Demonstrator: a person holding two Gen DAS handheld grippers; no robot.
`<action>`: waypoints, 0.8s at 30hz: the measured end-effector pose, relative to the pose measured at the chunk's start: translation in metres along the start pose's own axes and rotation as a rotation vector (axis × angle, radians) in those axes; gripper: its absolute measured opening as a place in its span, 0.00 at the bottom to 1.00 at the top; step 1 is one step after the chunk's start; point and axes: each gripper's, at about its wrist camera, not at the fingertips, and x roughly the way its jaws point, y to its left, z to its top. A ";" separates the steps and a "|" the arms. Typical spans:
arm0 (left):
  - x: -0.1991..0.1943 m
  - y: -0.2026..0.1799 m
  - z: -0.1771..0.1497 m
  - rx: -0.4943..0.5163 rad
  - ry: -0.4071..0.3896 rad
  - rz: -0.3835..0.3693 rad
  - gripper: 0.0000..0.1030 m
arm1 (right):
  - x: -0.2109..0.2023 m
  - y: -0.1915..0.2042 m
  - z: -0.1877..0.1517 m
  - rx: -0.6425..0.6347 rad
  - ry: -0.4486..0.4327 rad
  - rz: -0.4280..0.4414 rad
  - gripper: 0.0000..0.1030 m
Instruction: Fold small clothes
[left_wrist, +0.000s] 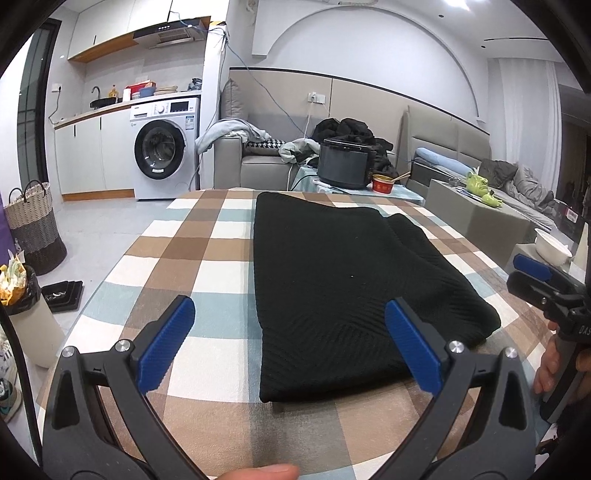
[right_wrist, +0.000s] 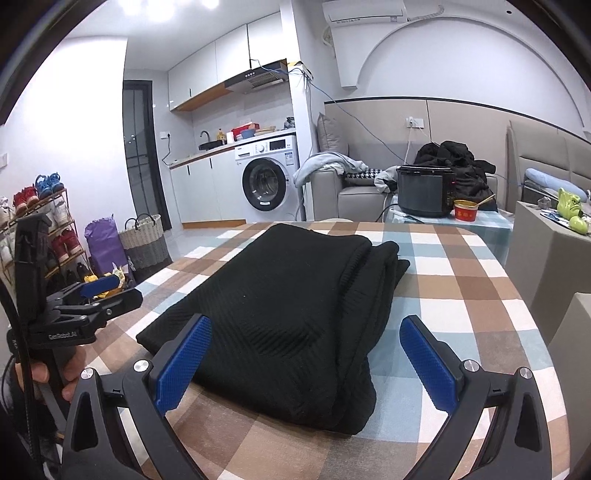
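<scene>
A black knit garment (left_wrist: 332, 280) lies folded into a long rectangle on the checked tablecloth (left_wrist: 207, 258); in the right wrist view the garment (right_wrist: 295, 310) shows stacked layers along its right edge. My left gripper (left_wrist: 291, 332) is open, hovering over the garment's near left corner with nothing between its blue pads. My right gripper (right_wrist: 306, 354) is open too, above the garment's near end. The right gripper (left_wrist: 535, 277) shows at the right edge of the left wrist view, and the left gripper (right_wrist: 99, 291) sits at the left of the right wrist view, held by a hand.
Beyond the table's far edge stand a black rice cooker (right_wrist: 424, 192) and a red bowl (right_wrist: 466, 210) on a small side table. A white bowl (left_wrist: 552, 245) sits off the right. A woven basket (left_wrist: 35, 225) and bin stand on the floor at left.
</scene>
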 end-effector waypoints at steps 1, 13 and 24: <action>0.000 0.001 -0.001 -0.004 0.001 0.001 0.99 | 0.000 0.000 0.000 0.000 0.001 0.001 1.00; 0.002 0.003 0.000 -0.004 0.000 0.000 0.99 | 0.000 0.001 0.000 -0.002 0.003 0.003 1.00; 0.001 0.002 0.000 -0.003 -0.001 0.001 0.99 | 0.000 0.001 0.000 0.000 0.003 0.003 1.00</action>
